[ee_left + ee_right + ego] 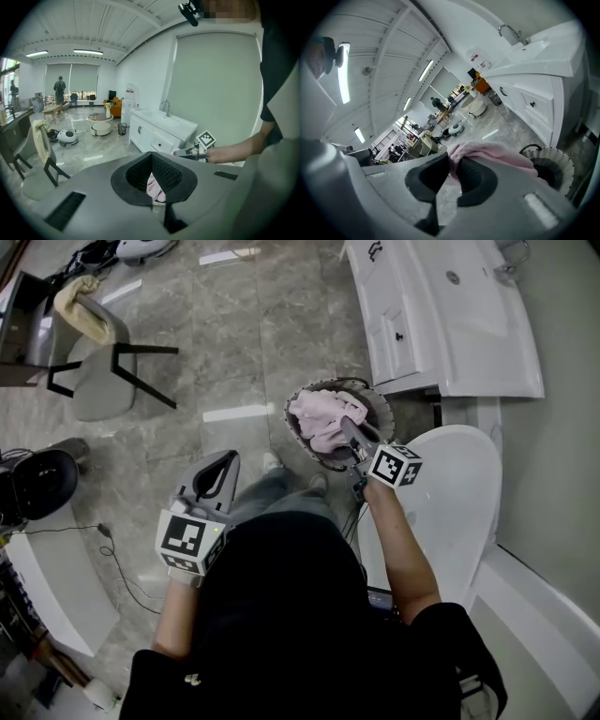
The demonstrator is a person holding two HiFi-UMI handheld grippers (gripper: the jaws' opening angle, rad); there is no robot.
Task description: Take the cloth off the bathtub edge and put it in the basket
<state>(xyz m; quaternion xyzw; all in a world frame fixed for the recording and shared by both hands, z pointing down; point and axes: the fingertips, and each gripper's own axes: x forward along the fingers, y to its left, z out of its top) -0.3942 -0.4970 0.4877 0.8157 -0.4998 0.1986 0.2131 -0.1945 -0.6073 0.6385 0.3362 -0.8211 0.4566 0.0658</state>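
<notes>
The pink cloth (pixel 319 418) lies bunched in the dark round basket (pixel 298 401) on the floor between the vanity and the bathtub (pixel 459 493). My right gripper (pixel 349 427) reaches down over the basket's right side, shut on a fold of the cloth. In the right gripper view the cloth (pixel 497 152) is pinched between the jaws of the right gripper (pixel 452 161) and trails toward the basket (pixel 557 159). My left gripper (pixel 230 459) hangs over the floor left of the basket, jaws together and holding nothing. The left gripper (pixel 152 157) points toward the basket, and a bit of pink shows beyond its jaws.
A white vanity (pixel 441 315) with a sink stands behind the basket. A grey chair (pixel 98 367) with a towel over its back stands at the far left. A black stool (pixel 42 484) and a floor cable (pixel 117 559) lie at the left. My shoes (pixel 272 463) are beside the basket.
</notes>
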